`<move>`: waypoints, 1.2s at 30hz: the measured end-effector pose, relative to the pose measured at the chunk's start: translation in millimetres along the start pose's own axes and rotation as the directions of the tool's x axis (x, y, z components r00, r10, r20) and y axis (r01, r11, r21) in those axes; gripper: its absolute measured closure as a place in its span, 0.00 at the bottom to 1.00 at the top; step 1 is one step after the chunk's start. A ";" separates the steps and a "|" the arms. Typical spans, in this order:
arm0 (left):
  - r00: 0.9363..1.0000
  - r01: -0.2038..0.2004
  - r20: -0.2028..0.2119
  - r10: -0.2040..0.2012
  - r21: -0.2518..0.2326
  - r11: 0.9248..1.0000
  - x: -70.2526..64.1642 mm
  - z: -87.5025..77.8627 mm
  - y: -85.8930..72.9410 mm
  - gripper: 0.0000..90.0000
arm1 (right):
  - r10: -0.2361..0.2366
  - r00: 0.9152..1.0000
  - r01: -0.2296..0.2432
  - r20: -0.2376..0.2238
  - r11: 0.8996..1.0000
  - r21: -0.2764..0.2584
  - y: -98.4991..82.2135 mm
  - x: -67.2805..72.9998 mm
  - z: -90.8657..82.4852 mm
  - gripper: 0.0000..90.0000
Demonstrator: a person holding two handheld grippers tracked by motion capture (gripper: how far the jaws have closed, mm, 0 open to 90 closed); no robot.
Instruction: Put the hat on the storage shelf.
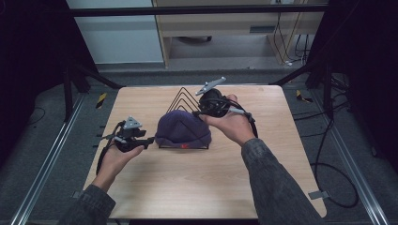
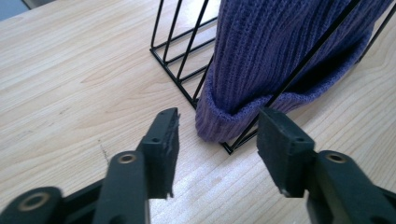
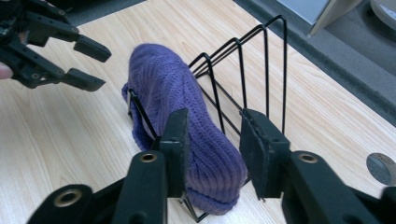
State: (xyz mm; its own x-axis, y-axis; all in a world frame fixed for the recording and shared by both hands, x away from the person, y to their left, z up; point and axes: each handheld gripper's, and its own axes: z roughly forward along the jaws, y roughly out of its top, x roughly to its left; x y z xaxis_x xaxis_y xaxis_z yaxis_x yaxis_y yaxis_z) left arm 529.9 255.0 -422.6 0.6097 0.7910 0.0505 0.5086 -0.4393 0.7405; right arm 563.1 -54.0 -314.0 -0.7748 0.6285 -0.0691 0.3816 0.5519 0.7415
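Note:
A purple knitted beanie (image 1: 183, 129) is draped over the front wire triangle of a black wire rack (image 1: 185, 99) at the middle of the wooden table (image 1: 197, 187). My left gripper (image 1: 149, 140) is level at the beanie's left end. In the left gripper view the gripper (image 2: 219, 121) stands open, with the folded cuff (image 2: 219, 126) just beyond the pads and untouched. My right gripper (image 1: 197, 112) reaches in from the back right. Its jaws (image 3: 215, 121) are apart on either side of the beanie's (image 3: 173, 93) end and a rack wire (image 3: 266, 56), not pressing. The left gripper (image 3: 95, 66) is also seen there, open.
Behind the beanie the rack's further wire triangles (image 2: 177, 51) stand bare. Metal rails (image 1: 47, 159) run along both sides of the table, and cables (image 1: 328, 178) lie on the floor to the right. A pale cabinet (image 1: 234, 28) stands beyond the far edge.

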 end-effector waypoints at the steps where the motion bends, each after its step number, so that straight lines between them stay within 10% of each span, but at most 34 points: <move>1: 1.000 0.010 -0.006 -0.010 -0.008 1.000 -0.6 -0.9 -1.0 0.51 | 0.003 1.000 -0.003 0.003 1.000 -0.002 -0.2 -0.7 -0.8 0.68; 15: 0.992 0.107 -0.058 -0.109 -0.031 0.994 -0.7 1.4 -20.6 0.23 | 0.047 0.998 -0.046 0.036 0.999 -0.024 -7.4 -9.5 -13.7 0.54; 25: 0.990 0.113 -0.092 -0.106 0.074 0.991 9.9 18.5 -46.9 0.14 | 0.091 0.994 -0.086 0.066 0.994 -0.074 -13.8 -17.2 -26.5 0.36; 36: 0.992 0.113 -0.077 -0.101 0.165 0.980 14.0 30.0 -62.6 0.08 | 0.196 0.971 -0.180 0.140 0.977 -0.118 -44.6 -35.0 -36.9 0.11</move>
State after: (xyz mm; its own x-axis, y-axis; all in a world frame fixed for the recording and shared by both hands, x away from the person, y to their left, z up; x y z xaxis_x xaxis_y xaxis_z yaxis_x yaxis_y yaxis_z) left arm 524.9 280.8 -488.3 0.5064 0.8619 0.0266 0.6676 -0.4113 0.6206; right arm 554.6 -120.9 -320.1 -0.6066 0.7949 -0.0156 0.4523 0.3612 0.8154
